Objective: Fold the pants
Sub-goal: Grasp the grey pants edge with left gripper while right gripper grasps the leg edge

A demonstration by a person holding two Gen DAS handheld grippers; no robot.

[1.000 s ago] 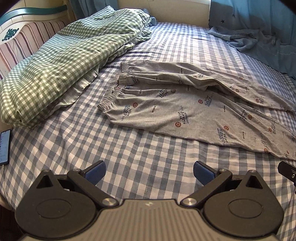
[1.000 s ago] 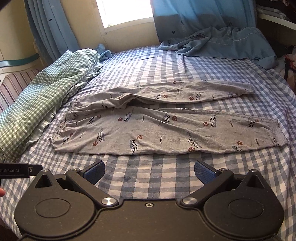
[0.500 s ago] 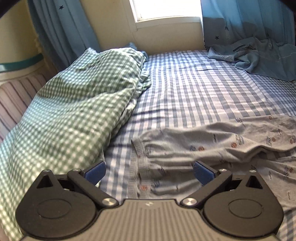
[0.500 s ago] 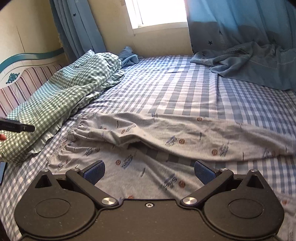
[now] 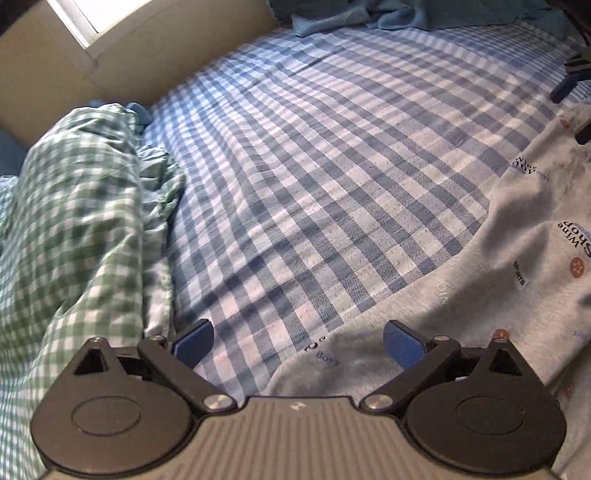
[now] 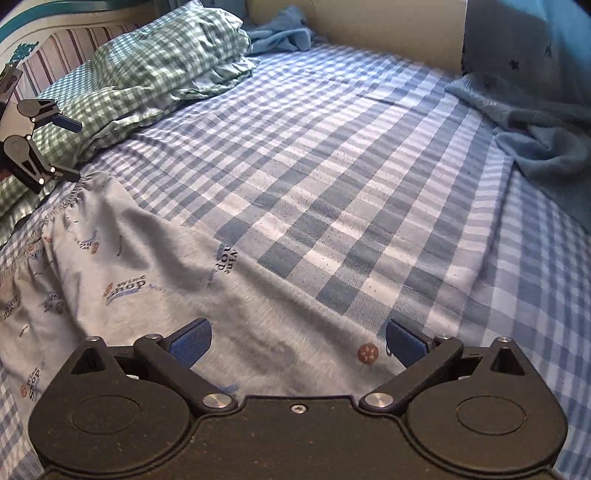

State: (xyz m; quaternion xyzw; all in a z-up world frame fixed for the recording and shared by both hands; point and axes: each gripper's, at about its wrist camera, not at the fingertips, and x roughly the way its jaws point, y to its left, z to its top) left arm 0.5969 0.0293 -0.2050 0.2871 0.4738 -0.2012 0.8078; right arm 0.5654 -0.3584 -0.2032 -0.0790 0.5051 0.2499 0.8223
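Note:
Grey printed pants (image 5: pixel 509 273) lie flat on the blue checked bed sheet (image 5: pixel 332 147). My left gripper (image 5: pixel 297 341) is open, low over the far edge of the pants near the waistband. My right gripper (image 6: pixel 297 339) is open, low over the far edge of the pants (image 6: pixel 147 266) further along the leg. In the right wrist view the left gripper (image 6: pixel 61 147) shows at the far left, open at the gathered waistband (image 6: pixel 55 210). The right gripper's fingers (image 5: pixel 567 85) show at the right edge of the left wrist view.
A green checked quilt (image 5: pixel 74 240) is heaped along the left, also in the right wrist view (image 6: pixel 147 62). A blue garment (image 6: pixel 535 125) lies at the far right of the bed. The cream wall (image 6: pixel 369 26) bounds the far side; a striped headboard (image 6: pixel 59 55) stands at left.
Both grippers have moved forward and down from the near side of the bed to the far edge of the pants. Both stay open.

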